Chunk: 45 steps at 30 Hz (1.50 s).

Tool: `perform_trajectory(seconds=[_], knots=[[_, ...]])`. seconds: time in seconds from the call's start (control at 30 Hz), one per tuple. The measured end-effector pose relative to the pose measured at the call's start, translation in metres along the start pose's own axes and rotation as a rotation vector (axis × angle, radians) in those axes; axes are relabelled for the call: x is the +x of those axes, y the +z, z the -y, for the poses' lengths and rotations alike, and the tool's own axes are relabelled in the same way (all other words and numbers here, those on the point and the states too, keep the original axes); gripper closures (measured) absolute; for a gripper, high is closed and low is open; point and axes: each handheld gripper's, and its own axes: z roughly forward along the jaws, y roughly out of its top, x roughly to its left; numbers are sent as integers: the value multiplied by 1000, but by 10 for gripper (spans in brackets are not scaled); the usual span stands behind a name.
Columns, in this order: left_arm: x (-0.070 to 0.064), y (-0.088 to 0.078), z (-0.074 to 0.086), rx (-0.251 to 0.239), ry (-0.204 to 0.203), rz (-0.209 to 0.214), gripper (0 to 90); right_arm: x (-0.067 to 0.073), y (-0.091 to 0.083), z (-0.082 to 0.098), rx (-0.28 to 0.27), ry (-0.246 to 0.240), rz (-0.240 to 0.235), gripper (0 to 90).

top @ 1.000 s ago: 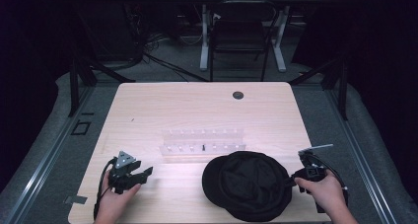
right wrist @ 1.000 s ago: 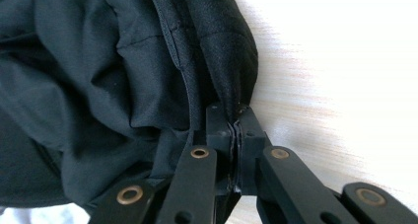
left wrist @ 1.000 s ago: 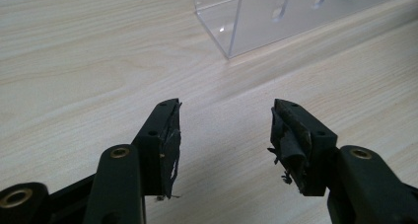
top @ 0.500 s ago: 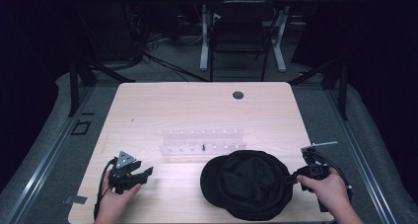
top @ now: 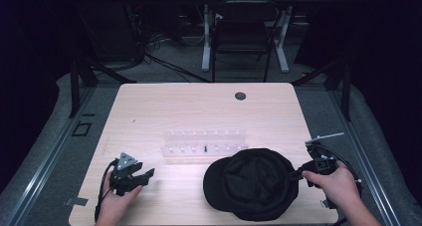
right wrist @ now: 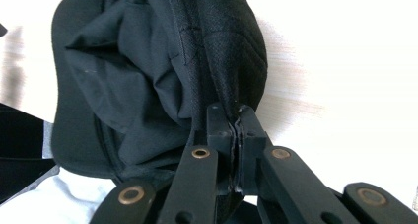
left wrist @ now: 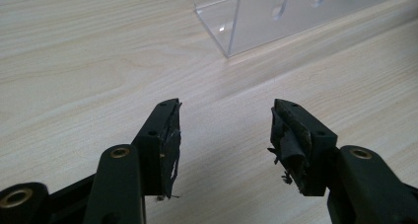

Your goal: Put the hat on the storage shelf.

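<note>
The right gripper has its fingers pinched tight on the rear edge of a black cap, the dark fabric band running up from between the pads in the right gripper view, so the cap hangs from one narrow bite of cloth. In the high view the cap sits at the near right of the desk, its brim pointing left and its crown slumped, with the right gripper at its right-hand rim. The risk, as I judge it, is that so slim a hold on soft fabric slips out when the cap's weight comes onto it, or that the cap swings and folds as it leaves the desk and its brim drags. A swinging cap could also knock the clear acrylic rack that stands just beyond it, near the desk's middle. The left gripper rests at the near left, well apart from the cap; its fingers stand spread with nothing between them, above bare wood with the rack's corner ahead.
</note>
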Motion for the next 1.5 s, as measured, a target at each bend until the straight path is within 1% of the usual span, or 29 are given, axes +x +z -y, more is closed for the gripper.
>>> perform_trajectory(seconds=[0.03,0.1,0.23,0.27,0.3,0.33,0.4,0.47,0.5,0.57,0.6,0.63,0.67,0.77,0.8,0.83,0.87,0.9,0.93,1.0,1.07,1.1,1.13,1.2,1.23,1.27,1.37,1.4,1.5], knots=[[0,0,0,0,0,0,451,3,0,0,-20,16,-6,876],[0,0,0,0,0,0,451,4,-7,-2,19,-19,2,876],[0,0,0,0,0,0,451,11,-12,-3,4,-9,6,876],[0,0,0,0,0,0,451,14,-18,-4,31,-44,14,876],[0,0,0,0,0,0,451,14,-18,-4,31,-44,14,876],[0,0,0,0,1,0,451,16,-18,-3,8,-26,16,876],[0,0,0,0,0,0,451,20,-24,-4,16,-33,-1,876],[0,0,0,0,-1,0,451,23,-27,-4,7,-21,-12,876],[0,0,0,1,0,0,451,22,-30,-5,17,-28,-26,876],[0,0,0,2,1,0,451,24,-31,-5,5,-19,-22,876],[0,0,0,2,2,1,451,25,-36,-7,20,-36,-35,876],[0,0,0,2,2,1,451,25,-36,-7,20,-36,-35,876],[0,0,0,2,1,1,451,30,-38,-7,-3,-18,-45,876],[0,0,0,1,1,1,452,34,-44,-8,-1,-24,-69,876],[-1,0,0,1,2,1,452,34,-47,-9,13,-40,-79,876],[-1,0,0,1,2,1,452,34,-47,-9,13,-40,-79,876],[-1,0,0,3,3,0,452,37,-49,-9,1,-26,-103,876],[-1,0,0,3,3,0,452,37,-49,-9,1,-26,-103,876],[-1,0,0,5,7,-1,452,39,-50,-9,-12,-25,-117,876],[-1,0,0,3,7,0,452,41,-51,-10,-11,-26,-123,876],[-1,0,0,3,4,1,452,41,-54,-12,2,-35,-155,876],[-1,0,0,3,4,1,452,41,-54,-12,2,-35,-155,876],[-1,0,0,3,3,1,452,43,-53,-12,-12,-17,-168,876],[0,0,0,2,1,0,452,44,-56,-13,6,-24,-196,876],[0,0,0,2,1,0,452,44,-56,-13,6,-24,-196,876],[0,0,0,2,1,1,452,45,-56,-13,-10,-27,-204,877],[-1,0,0,3,3,1,452,47,-59,-14,-3,-14,-213,877],[-1,0,0,3,3,1,452,49,-59,-14,-19,-19,-221,877],[-1,0,0,2,4,1,452,51,-63,-13,-8,-22,-237,876]])
